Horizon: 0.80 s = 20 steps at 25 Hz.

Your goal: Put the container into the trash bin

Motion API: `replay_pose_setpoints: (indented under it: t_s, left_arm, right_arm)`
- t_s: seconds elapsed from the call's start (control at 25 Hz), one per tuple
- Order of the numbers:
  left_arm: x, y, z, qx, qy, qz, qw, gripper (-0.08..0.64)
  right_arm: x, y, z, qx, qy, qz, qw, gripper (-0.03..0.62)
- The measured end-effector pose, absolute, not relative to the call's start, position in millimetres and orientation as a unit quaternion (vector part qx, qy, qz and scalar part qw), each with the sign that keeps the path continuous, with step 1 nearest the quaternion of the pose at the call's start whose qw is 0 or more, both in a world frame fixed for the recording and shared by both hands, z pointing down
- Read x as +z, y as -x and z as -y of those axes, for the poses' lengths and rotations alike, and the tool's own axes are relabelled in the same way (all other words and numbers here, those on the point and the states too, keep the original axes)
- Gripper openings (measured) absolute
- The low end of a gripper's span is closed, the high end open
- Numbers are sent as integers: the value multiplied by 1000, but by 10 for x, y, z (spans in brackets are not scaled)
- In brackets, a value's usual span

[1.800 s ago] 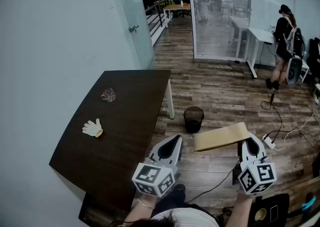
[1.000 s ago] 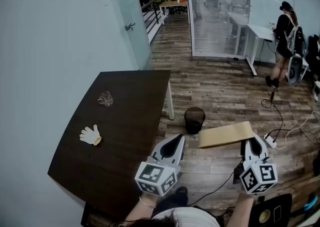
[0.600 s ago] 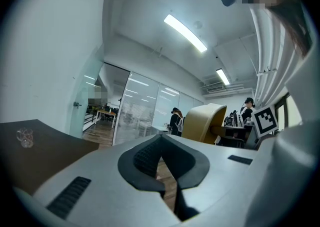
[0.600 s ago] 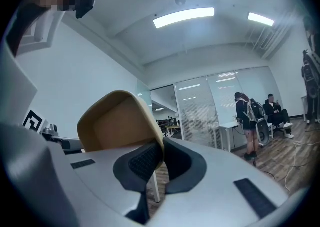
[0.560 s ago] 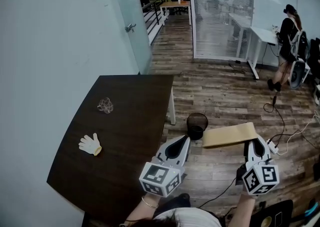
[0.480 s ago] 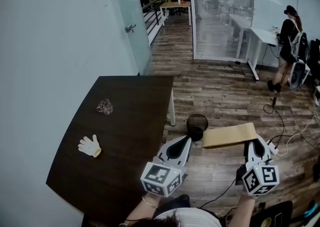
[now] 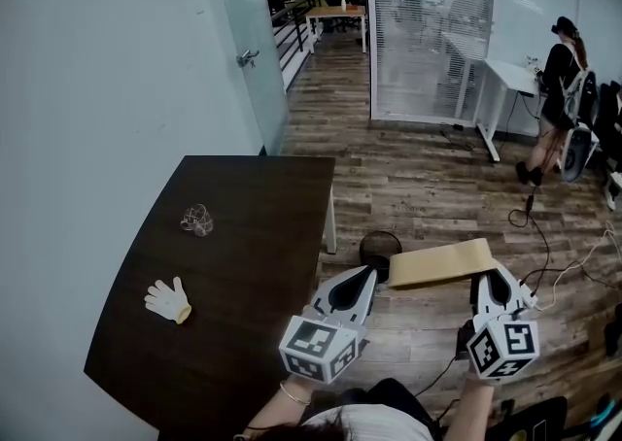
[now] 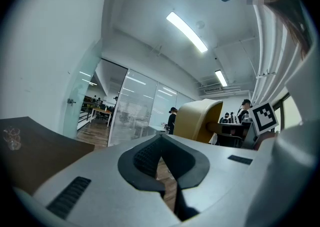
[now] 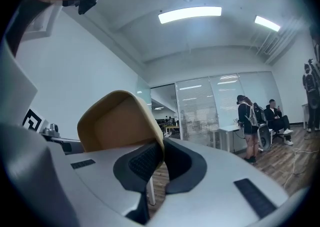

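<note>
Standing on the plank floor (image 7: pixel 428 186) beside the dark worktop (image 7: pixel 243 235), which fills the head view at 9 o'clock, we hold the tan container (image 7: pixel 442 262) in the air just right of centre. Its long axis runs crosswise, from the right tongs (image 7: pixel 494 276) out toward 9 o'clock. In this view its free end covers part of the black trash bin (image 7: pixel 377 240), which stands on the floor by the worktop's corner. The right tongs are clamped on the container's thin edge at its 3 o'clock end. The left tongs (image 7: pixel 366 276) are closed on nothing and point at the bin from 6 o'clock. We judge the drop not yet made: the bin lies at 10 o'clock of the loaded right hand, though the empty left hand looks nearer it. On the worktop, a white glove (image 7: pixel 167 300) lies at 8 o'clock and a small crumpled clear piece (image 7: pixel 196 220) at 10.
</note>
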State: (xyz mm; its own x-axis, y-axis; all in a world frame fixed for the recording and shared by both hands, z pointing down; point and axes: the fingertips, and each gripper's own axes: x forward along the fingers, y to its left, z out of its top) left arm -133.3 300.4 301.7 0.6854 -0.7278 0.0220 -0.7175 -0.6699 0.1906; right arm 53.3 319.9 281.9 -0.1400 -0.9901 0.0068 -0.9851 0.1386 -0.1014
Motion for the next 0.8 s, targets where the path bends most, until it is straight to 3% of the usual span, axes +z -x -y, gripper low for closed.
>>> replay_pose_setpoints:
  t_s: [0.8]
  left_arm:
    - [3213,826,-1549,-11,-914,395,93,19]
  right_arm:
    - [3074,-983,-1694,-57,656,-752,35,18]
